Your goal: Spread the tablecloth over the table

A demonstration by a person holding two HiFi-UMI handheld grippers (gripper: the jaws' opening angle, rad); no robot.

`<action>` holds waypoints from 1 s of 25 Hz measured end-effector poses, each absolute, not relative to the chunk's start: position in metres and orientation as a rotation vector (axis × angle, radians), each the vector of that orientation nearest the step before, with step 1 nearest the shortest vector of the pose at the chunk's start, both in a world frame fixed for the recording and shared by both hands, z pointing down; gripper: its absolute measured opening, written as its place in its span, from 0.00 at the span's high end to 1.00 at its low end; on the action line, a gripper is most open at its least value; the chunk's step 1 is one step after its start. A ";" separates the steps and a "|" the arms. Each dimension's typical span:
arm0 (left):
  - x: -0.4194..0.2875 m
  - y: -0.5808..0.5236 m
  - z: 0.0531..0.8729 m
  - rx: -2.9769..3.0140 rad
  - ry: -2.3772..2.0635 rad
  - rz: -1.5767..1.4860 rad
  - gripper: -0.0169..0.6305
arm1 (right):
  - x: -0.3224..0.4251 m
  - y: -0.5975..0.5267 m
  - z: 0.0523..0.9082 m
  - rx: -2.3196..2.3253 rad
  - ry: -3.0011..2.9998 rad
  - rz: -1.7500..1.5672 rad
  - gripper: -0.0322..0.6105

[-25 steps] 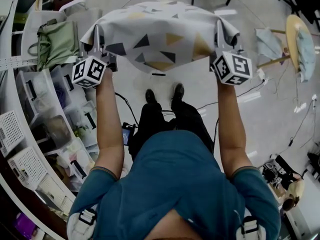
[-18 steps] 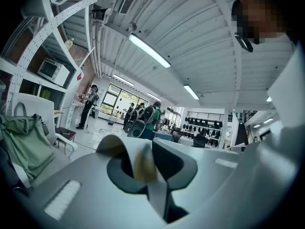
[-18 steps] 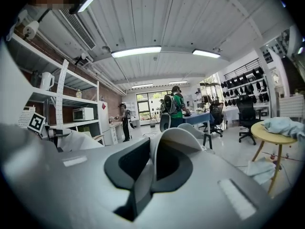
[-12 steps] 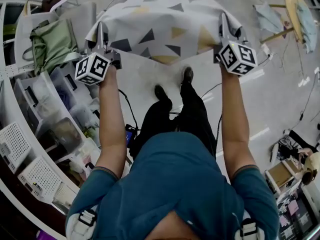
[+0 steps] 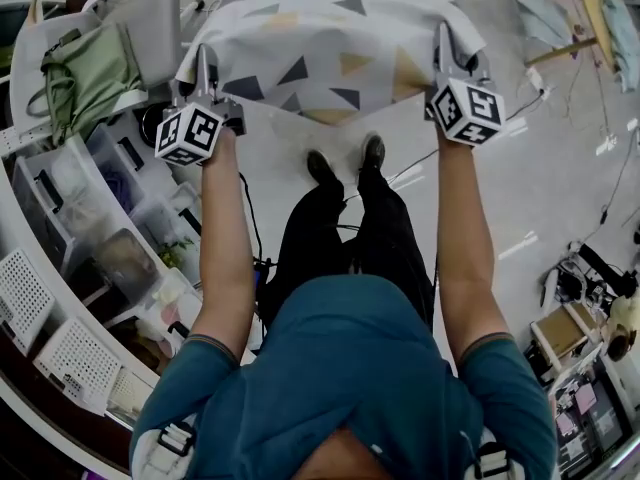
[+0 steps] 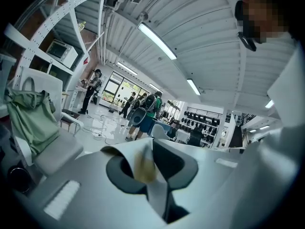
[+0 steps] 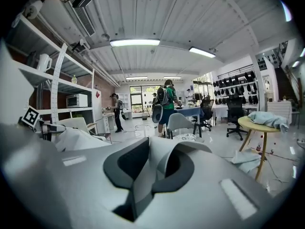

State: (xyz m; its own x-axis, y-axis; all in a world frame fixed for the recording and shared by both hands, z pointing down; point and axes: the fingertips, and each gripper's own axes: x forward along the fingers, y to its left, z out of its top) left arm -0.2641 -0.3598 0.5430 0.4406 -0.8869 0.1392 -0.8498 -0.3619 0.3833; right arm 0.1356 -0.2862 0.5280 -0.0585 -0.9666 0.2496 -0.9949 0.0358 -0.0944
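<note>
**Hidden, cut off, hard to make out**
- The far edge of the cloth (image 5: 330, 38) runs off the top of the head view.
- Whatever lies beneath the cloth is covered.
- In the left gripper view the pinched fold is blurred and shows only a yellowish smear of print.
- Both grippers' fingertips are partly buried in cloth in the head view.

**Cloth, appearance**
- Pale grey-white, printed with scattered dark grey and mustard triangles.
- Stretched broadside between the two grippers.
- The near hem sags in a shallow curve over the floor (image 5: 560, 168), ahead of the person's shoes (image 5: 322, 168).
- Small creases gather at each held corner.

**Cloth relative to fingers**
- Left gripper (image 5: 205, 73) is at the near left corner. Its fingers (image 6: 121, 171) are together on a narrow upright fold, which rises between the dark pads with both pads pressing it.
- Right gripper (image 5: 445, 53) is at the near right corner. Its fingers (image 7: 128, 163) have just been opening a little, yet a fold of cloth stands between them and stays pinched by both pads.
- The rest of the cloth billows away beyond the fingertips
</note>
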 end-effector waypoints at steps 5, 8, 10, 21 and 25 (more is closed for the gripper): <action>-0.262 -0.343 0.576 2.281 -1.469 -0.122 0.92 | 0.143 -0.269 0.576 2.093 -2.102 0.481 0.88; -0.259 -0.337 0.594 2.267 -1.468 -0.112 0.92 | 0.149 -0.264 0.604 2.090 -2.097 0.555 0.88; -0.256 -0.334 0.604 2.261 -1.465 -0.117 0.92 | 0.152 -0.263 0.619 2.088 -2.103 0.600 0.88; -0.247 -0.314 0.682 2.169 -1.459 -0.068 0.91 | 0.169 -0.252 0.713 2.032 -2.075 0.821 0.88; -0.248 -0.313 0.708 2.135 -1.469 -0.018 0.89 | 0.168 -0.258 0.738 1.973 -2.028 0.710 0.88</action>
